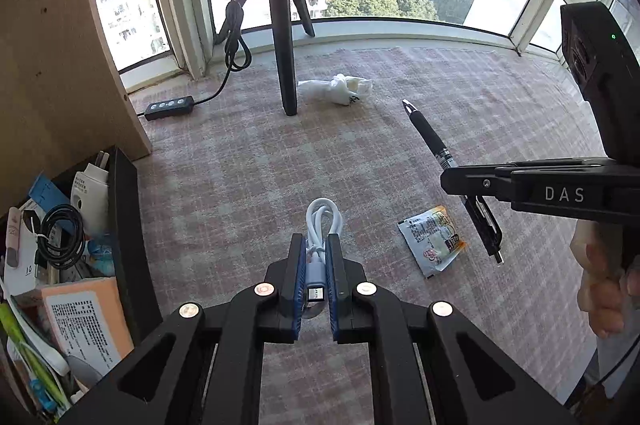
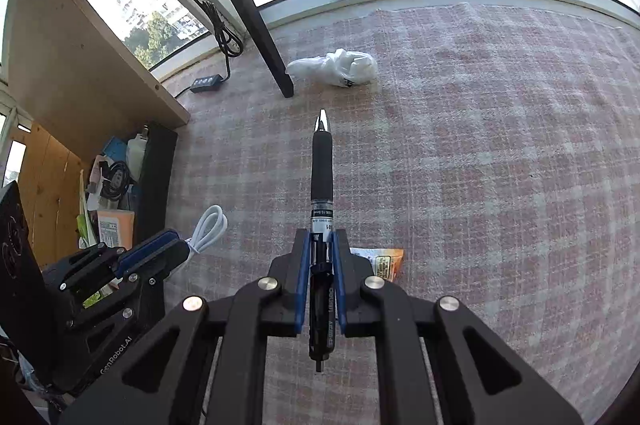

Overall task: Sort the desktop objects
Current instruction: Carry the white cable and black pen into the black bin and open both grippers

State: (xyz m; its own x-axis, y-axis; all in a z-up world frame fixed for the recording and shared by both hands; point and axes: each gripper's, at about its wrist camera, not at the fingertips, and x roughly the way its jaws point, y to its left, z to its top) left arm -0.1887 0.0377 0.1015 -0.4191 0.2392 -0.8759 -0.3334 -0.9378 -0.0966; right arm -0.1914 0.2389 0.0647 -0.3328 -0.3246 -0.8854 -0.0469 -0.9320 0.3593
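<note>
Two grippers raised, left jaws clamping coiled white cable, right jaws clamping black pen

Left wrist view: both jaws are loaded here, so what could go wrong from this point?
The left gripper pinches the white cable only near its plug; the loose loop could snag or slip out. The right gripper holds the black pen toward its rear, so the long front end might swing and knock something. The storage box looks crowded, so a drop-in could spill over.
</note>
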